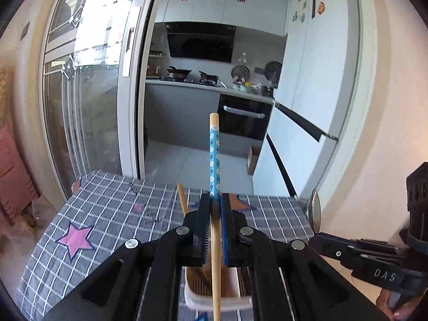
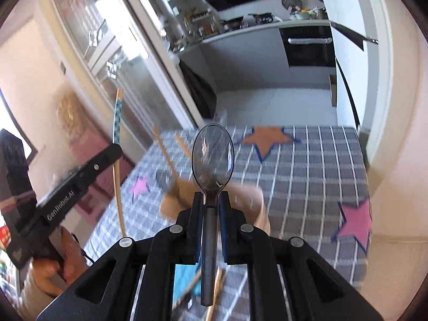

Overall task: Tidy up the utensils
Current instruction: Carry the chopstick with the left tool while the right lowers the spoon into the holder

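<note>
Checked grey tablecloth with pink and orange stars covers the table; kitchen lies beyond.

Nearest, left view: left gripper, jaws clamped on a chopstick, wooden with a blue flowered band, held upright above a white basket. Basket has a slatted brown insert; other contents hidden by the gripper. Second chopstick leans up behind.

Right view: right gripper, jaws closed on a dark spoon, bowl up, over a blurred brown holder containing chopsticks.

Farther: counter with stove, pans, oven.
</note>
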{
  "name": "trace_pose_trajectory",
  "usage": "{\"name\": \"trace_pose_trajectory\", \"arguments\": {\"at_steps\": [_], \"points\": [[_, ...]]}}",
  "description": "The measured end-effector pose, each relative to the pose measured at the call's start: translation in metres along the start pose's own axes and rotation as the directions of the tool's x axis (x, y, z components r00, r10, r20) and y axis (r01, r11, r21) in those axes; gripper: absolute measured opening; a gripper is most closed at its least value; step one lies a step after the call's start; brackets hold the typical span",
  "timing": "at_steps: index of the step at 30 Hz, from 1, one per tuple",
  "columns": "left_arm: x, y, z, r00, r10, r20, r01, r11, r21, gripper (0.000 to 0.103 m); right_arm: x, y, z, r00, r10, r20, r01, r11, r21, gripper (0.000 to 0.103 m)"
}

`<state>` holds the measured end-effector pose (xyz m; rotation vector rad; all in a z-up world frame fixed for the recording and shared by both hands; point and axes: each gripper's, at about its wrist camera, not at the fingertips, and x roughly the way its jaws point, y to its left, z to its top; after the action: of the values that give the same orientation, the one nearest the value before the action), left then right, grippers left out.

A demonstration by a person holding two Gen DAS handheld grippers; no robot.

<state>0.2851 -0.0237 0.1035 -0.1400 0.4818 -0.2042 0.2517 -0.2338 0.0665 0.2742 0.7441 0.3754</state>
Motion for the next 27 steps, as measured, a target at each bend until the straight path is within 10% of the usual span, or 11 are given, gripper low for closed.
{"name": "trace_pose_trajectory", "arguments": {"at_steps": [15,27], "points": [[0.056,-0.008,-0.030,0.976,0.112,0.186,-0.111,0.994,-0.017,0.037,0.048,0.018,-0.009,0.940,-0.103,0.325,0.178,0.961,-0.211,0.012],[0.052,-0.016,-0.076,0.982,0.126,0.139,-0.132,0.991,0.037,0.037,0.064,0.006,-0.049,0.942,-0.125,0.312,0.213,0.941,-0.263,0.012]]}}
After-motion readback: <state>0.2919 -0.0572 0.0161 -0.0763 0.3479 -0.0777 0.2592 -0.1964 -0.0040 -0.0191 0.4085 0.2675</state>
